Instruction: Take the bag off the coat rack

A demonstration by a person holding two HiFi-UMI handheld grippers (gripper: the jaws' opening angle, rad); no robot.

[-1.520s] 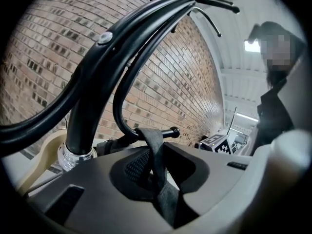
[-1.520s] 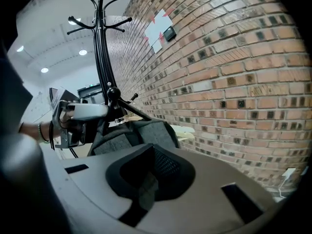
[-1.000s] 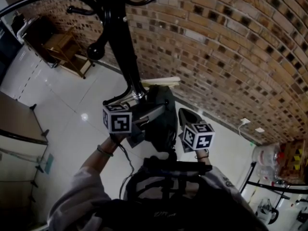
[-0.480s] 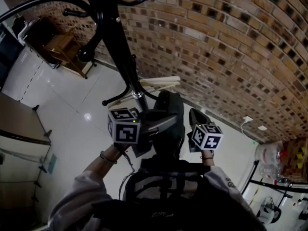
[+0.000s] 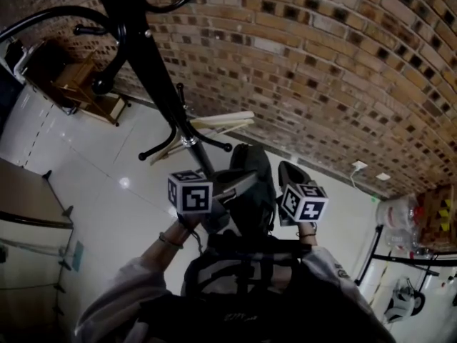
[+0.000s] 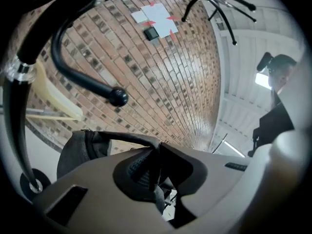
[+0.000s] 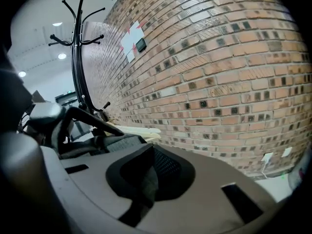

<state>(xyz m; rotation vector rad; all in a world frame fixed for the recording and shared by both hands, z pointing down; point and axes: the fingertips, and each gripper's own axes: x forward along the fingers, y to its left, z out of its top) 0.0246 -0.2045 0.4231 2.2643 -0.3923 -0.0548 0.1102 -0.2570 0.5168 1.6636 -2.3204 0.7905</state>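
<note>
The dark grey bag (image 5: 251,191) hangs between my two grippers, clear of the black coat rack (image 5: 146,70), whose hooks stand up and to the left. My left gripper (image 5: 239,181) is shut on the bag's thin top strap (image 6: 112,138); the strap runs left to the bag's body (image 6: 73,152). A ball-tipped hook (image 6: 117,97) sits above that strap without touching it. My right gripper (image 5: 284,176) is shut on a fold of the bag's fabric (image 7: 146,177), with more of the bag (image 7: 117,143) just beyond. The rack (image 7: 78,57) stands farther back along the wall.
A brick wall (image 5: 321,70) runs behind. Pale wooden slats (image 5: 218,122) lie by the rack's foot. A wooden shelf (image 5: 75,84) stands far left, a table edge (image 5: 28,191) at the near left, a cart (image 5: 414,263) at right. Another person (image 6: 275,111) stands at a distance.
Both grippers, with the bag between them, have drawn away from the rack; its pole and hooks have slid up and left in the head view. Both grips are unchanged.
</note>
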